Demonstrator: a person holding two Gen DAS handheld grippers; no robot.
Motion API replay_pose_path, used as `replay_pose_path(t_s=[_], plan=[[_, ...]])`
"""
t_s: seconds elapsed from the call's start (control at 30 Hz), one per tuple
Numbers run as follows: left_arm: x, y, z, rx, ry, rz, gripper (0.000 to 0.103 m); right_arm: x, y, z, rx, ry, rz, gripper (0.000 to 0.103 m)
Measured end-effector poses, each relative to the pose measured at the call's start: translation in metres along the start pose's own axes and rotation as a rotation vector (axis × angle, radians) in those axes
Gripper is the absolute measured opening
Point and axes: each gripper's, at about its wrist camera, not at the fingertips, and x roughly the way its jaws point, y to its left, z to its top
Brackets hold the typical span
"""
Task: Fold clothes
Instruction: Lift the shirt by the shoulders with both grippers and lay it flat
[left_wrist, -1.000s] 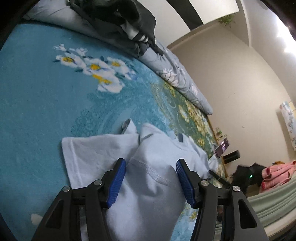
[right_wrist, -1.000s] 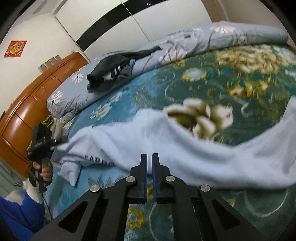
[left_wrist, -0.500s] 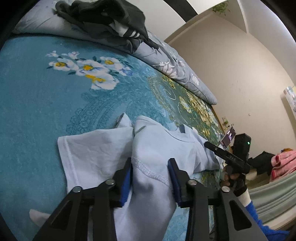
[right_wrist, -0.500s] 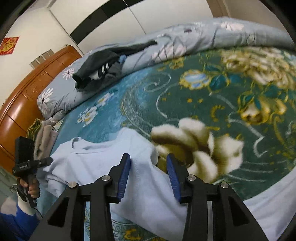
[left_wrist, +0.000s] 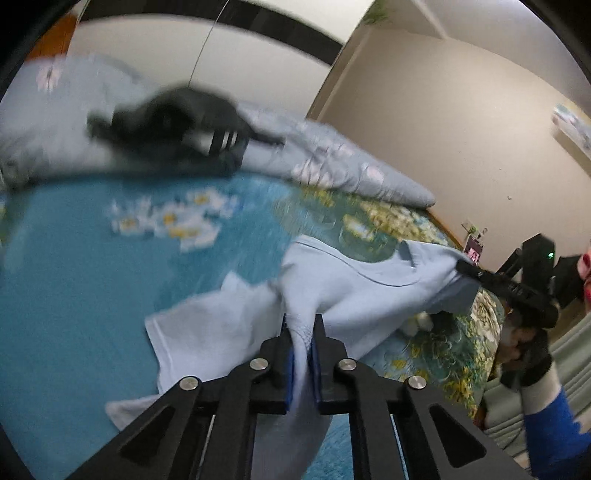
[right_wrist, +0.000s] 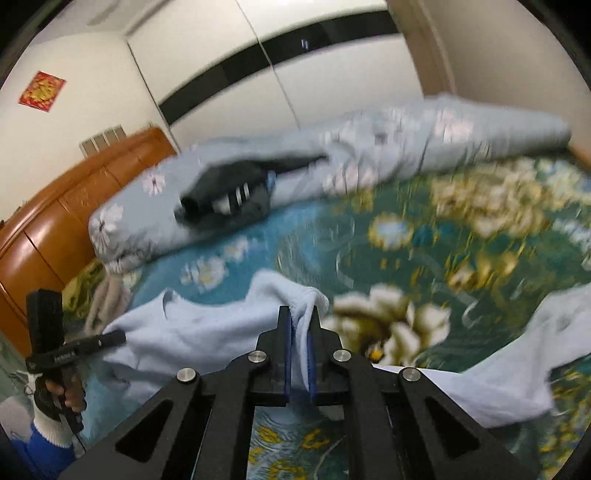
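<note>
**Both grippers pinching a light-blue shirt on the bed**

The shirt (left_wrist: 354, 291) is lying rumpled on the floral bedspread (left_wrist: 74, 280), partly lifted between the two tools. The left gripper (left_wrist: 301, 354) is clamping a bunched ridge of cloth; the right gripper (right_wrist: 300, 354) is clenching another fold. The fabric is sagging freely, so it looks light, soft and limp; hems and shoulder seams seem the surest holds. Half a second ago both pairs of jaws were standing apart around the cloth; now they are closed and raising it.
</note>
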Motion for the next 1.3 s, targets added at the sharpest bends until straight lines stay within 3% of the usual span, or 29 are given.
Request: replay_pose_path(t_s=[0.27, 0.57, 0.73, 0.83, 0.9, 1.0, 1.13, 1.23, 1.3], plan=[[-0.091, -0.058, 0.051, 0.224, -0.273, 0.097, 0.006, -0.079, 0.059, 0.058, -0.096, -0.244, -0.029, 0.006], [-0.238, -0.125, 0.08, 0.439, -0.569, 0.095, 0.006, -0.179, 0.124, 0.093, -0.244, -0.477, -0.02, 0.006], [-0.297, -0.146, 0.098, 0.523, -0.669, 0.107, 0.006, -0.236, 0.168, 0.117, -0.362, -0.602, -0.013, 0.006], [-0.306, -0.138, 0.119, 0.517, -0.65, 0.068, 0.007, -0.248, 0.188, 0.138, -0.426, -0.628, -0.039, 0.006], [-0.293, -0.126, 0.132, 0.497, -0.601, 0.049, 0.01, -0.236, 0.192, 0.155, -0.443, -0.594, -0.062, 0.006], [-0.238, -0.097, 0.14, 0.453, -0.48, 0.037, 0.01, -0.185, 0.179, 0.178, -0.42, -0.475, -0.088, 0.006], [-0.13, -0.037, 0.14, 0.349, -0.303, 0.071, 0.01, -0.065, 0.135, 0.182, -0.332, -0.226, -0.143, 0.006], [-0.039, 0.005, 0.134, 0.282, -0.157, 0.16, 0.009, 0.043, 0.09, 0.161, -0.252, -0.016, -0.193, 0.006], [0.018, 0.031, 0.127, 0.239, -0.052, 0.2, 0.007, 0.087, 0.068, 0.143, -0.213, 0.071, -0.216, 0.006]])
